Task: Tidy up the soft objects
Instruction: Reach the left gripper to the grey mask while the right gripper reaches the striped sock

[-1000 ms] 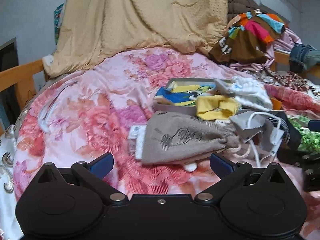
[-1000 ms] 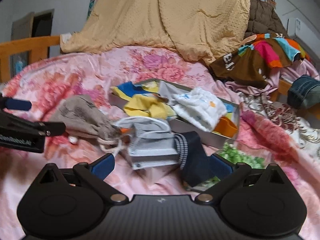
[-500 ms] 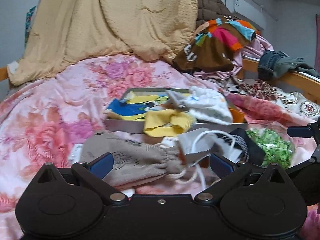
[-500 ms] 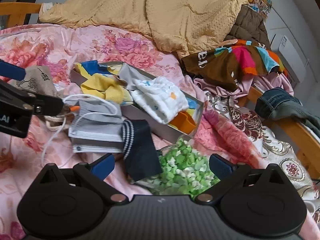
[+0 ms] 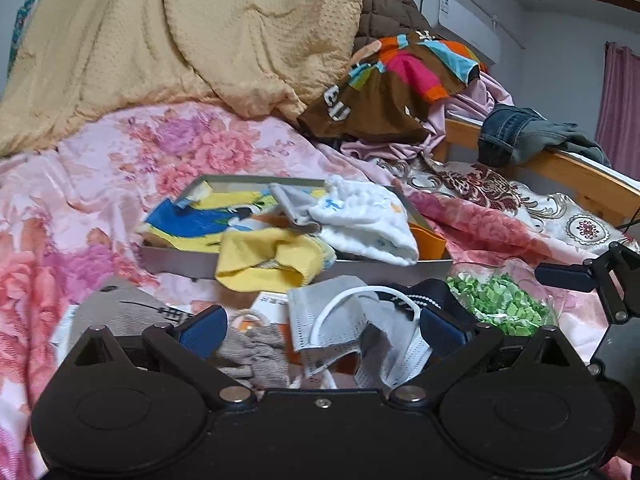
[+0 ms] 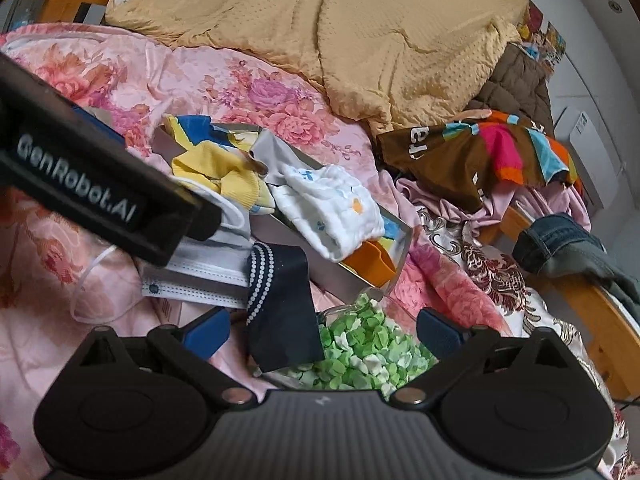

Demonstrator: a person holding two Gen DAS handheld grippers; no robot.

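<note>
The left claw [image 5: 322,330] is spread over a grey face mask [image 5: 344,328] on the bed [image 5: 100,184]. The right claw [image 6: 322,334], spread but just closing slightly, straddles a dark sock [image 6: 280,304] and green bag [image 6: 360,352]. The tray [image 6: 360,272] of cloths lies at 12 o'clock.

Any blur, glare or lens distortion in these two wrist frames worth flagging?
Left wrist view: soft focus up close, the face mask and yellow cloth slightly smeared, bed rail bowed by fisheye. Right wrist view: sharper, even light, no glare; the left tongs block the left side.
</note>
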